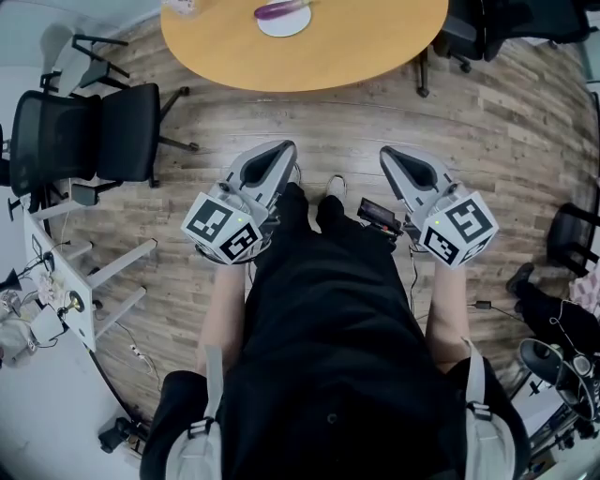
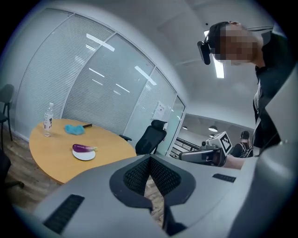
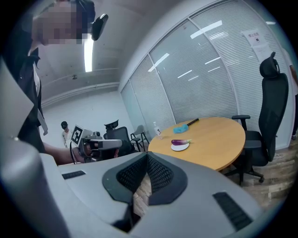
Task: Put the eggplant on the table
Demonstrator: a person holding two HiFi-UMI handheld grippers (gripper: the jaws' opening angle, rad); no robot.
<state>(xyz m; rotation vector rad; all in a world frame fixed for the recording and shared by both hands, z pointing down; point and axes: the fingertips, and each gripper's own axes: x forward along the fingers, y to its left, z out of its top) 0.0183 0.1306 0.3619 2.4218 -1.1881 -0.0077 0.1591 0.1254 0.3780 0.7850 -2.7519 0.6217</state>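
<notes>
Count: one eggplant (image 1: 281, 9), one white plate (image 1: 284, 23), one bottle (image 2: 47, 120) and one blue cloth (image 2: 73, 129), all on the round tabletop (image 1: 319, 56). The eggplant lies on the plate, near the tabletop's edge. Two tongs. Left tongs (image 2: 150, 160): clenched, pads meeting, nothing between. Right tongs (image 3: 148, 158): likewise closed tip to tip, empty. Both are over the wood floor (image 1: 281, 122), well apart from the tabletop.

head: steeply down | gripper views: near-level, sharing distant table (image 2: 51, 158)
</notes>
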